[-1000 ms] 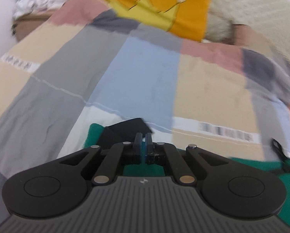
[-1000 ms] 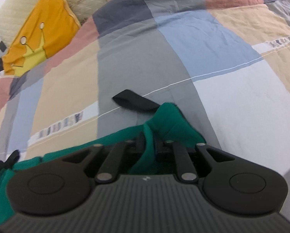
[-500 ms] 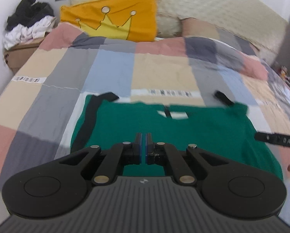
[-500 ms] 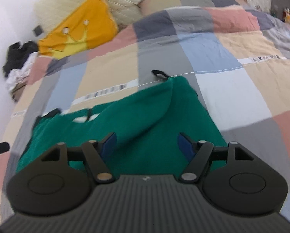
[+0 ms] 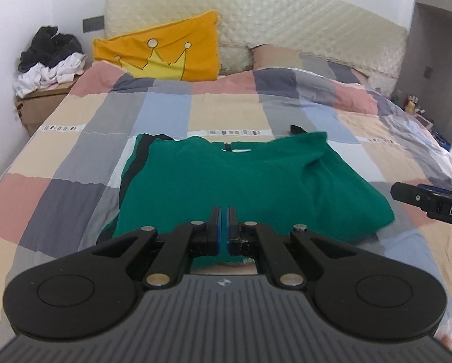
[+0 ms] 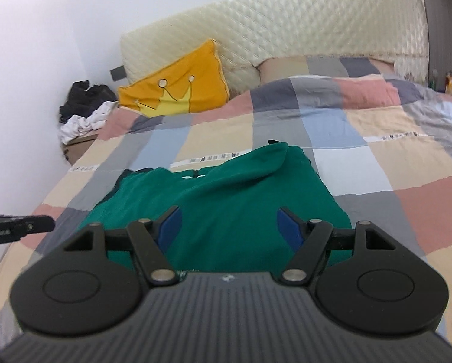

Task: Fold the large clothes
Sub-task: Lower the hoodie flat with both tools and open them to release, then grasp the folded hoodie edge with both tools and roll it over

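On the patchwork-quilted bed (image 5: 74, 157), the green knit garment (image 5: 241, 181) is lying folded, its long axis running crosswise ahead of both grippers. Left gripper (image 5: 223, 230) is hovering pressed together, empty; right gripper (image 6: 230, 227) is hovering spread apart, equally near.

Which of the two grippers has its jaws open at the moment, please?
The right gripper: its jaws stand wide apart above the green garment, while the left gripper is shut.
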Available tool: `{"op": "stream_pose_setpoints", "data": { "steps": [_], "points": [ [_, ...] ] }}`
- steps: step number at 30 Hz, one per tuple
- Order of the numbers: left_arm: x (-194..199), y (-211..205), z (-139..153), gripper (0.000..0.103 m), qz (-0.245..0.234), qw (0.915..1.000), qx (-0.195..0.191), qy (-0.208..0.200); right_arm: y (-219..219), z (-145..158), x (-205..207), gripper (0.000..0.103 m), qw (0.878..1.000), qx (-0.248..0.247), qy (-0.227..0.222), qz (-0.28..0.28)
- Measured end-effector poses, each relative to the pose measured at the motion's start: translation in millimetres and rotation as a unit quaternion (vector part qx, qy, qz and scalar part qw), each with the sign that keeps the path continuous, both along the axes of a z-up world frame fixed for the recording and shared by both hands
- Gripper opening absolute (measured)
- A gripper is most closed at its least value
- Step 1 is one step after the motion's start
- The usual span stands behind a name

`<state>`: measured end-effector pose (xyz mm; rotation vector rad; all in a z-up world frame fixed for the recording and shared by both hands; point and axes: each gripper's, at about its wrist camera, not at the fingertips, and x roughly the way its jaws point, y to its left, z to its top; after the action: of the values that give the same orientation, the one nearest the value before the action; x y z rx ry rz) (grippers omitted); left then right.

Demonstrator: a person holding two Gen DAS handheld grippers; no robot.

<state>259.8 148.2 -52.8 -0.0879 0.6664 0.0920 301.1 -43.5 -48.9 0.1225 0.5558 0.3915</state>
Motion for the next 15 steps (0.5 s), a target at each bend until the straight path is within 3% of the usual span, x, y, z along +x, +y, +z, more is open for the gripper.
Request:
{"op": "stream_pose_setpoints", "data": {
  "steps": [10,11,13,15],
  "points": [
    [-44,-38,-31,0.001,-0.006,0.9993,0.028,-0.025,-10,-28,-52,0.072,0.999,0.016,-0.047,0.009],
    [-45,-42,-35,0.002,-0.012,0.9994,0.022,-0.024,-12,-33,-54,0.072,0.999,0.022,-0.047,0.006],
    [-43,-41,-46,0.002,-0.022,0.9993,-0.029,-0.01,-16,-42,-57,0.072,0.999,0.032,-0.037,0.004],
    [-48,-48,-55,0.007,-0.012,0.9994,-0.02,-0.024,-21,-49,-59,0.072,0.999,0.041,-0.026,0.004]
  ]
}}
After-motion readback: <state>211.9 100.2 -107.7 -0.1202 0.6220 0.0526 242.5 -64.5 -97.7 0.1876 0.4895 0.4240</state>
